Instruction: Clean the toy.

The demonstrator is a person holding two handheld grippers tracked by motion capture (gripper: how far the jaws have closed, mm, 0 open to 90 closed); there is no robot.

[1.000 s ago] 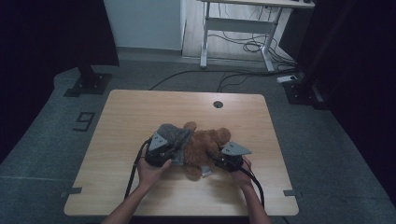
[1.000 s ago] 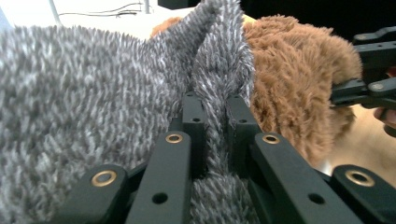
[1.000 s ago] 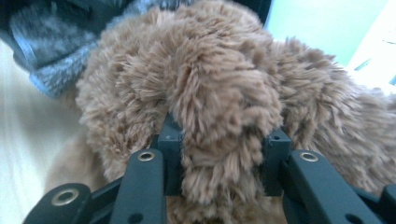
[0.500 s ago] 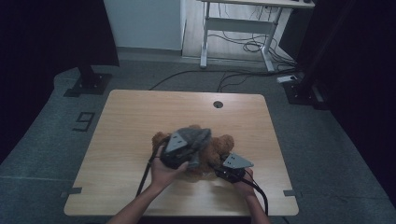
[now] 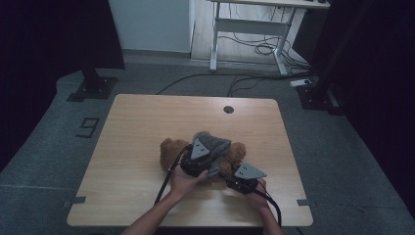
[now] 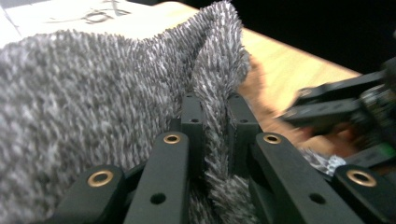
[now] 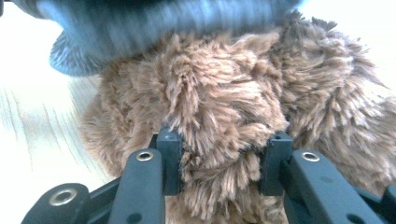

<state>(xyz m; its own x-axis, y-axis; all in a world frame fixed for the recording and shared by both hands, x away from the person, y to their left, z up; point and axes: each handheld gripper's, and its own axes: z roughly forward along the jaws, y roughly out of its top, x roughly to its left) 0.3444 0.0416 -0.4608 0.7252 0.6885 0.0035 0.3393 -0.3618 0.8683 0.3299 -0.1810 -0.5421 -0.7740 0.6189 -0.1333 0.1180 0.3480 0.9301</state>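
Left gripper (image 6: 215, 116) is pinching the grey knit (image 6: 93, 93); right gripper (image 7: 219, 154) is clamping the bear (image 7: 224, 116). Pulling too hard is risking fabric slipping free.

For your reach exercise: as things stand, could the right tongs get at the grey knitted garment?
Probably not: the right tongs are clamped on the brown teddy bear, so they aren't free; the grey knitted garment lies just beyond.

Both forearms come in from the near edge of the table. The left gripper (image 5: 201, 157) sits farther in, jaws pinched close together on a fold of grey knit fabric (image 6: 116, 93). The right gripper (image 5: 244, 179), nearer and to the right, clamps brown plush fur (image 7: 224, 121).
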